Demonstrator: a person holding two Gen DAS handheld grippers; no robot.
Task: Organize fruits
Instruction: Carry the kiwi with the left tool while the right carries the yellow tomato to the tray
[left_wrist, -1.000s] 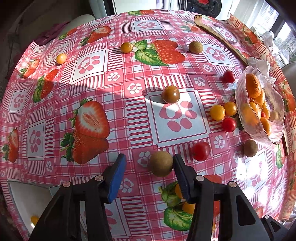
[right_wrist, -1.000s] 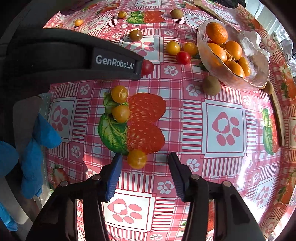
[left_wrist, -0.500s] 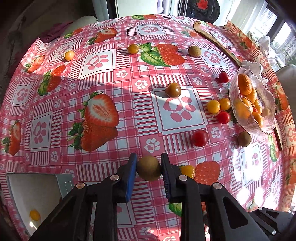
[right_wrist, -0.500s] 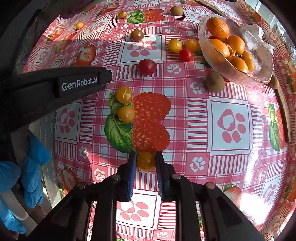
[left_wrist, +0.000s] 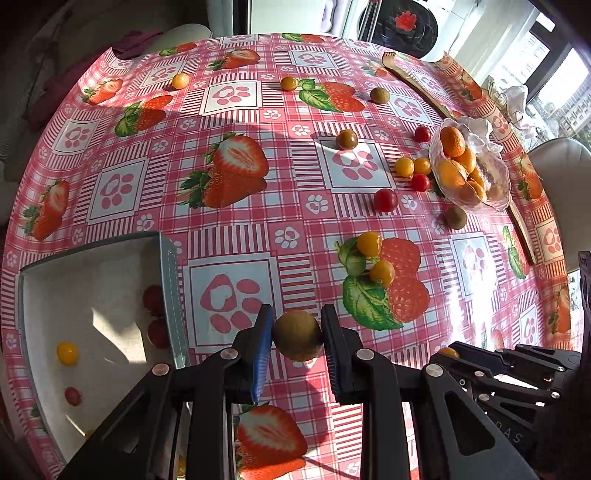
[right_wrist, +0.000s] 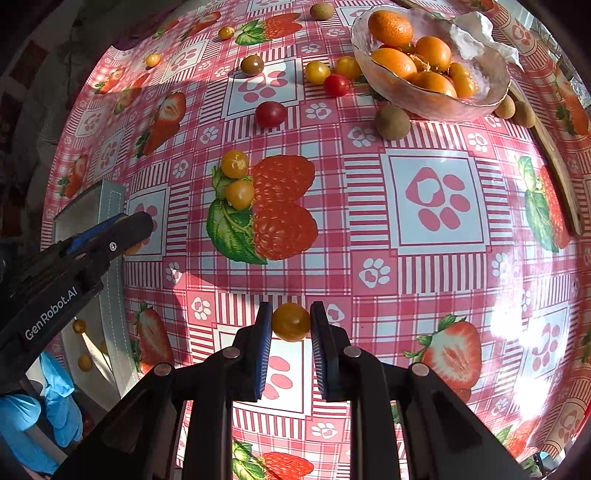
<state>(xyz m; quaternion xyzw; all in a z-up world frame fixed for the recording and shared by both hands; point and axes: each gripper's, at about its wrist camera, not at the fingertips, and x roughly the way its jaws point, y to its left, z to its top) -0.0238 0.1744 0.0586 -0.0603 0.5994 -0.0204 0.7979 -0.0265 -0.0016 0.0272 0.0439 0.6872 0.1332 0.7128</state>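
My left gripper (left_wrist: 297, 334) is shut on a brown round fruit (left_wrist: 297, 335) and holds it above the tablecloth, just right of a white box (left_wrist: 92, 295) that holds several small tomatoes. My right gripper (right_wrist: 291, 322) is shut on an orange cherry tomato (right_wrist: 291, 322), lifted over the cloth. The left gripper shows at the left of the right wrist view (right_wrist: 125, 229), beside the box (right_wrist: 110, 206). Two orange tomatoes (right_wrist: 238, 181) lie on a printed strawberry. A glass bowl (right_wrist: 480, 99) of orange fruits stands at the far right.
Loose red, yellow and brown fruits (left_wrist: 384, 199) lie scattered on the strawberry-print tablecloth (left_wrist: 258, 229) near the bowl (left_wrist: 498, 192) and at the far side. A wooden strip (left_wrist: 413, 79) lies along the right edge. A blue-gloved hand (right_wrist: 55, 406) is at lower left.
Both grippers closed on their fruits, the left on the brown fruit, the right on the orange tomato, then lifted and drew back toward the white box, which has come into view.
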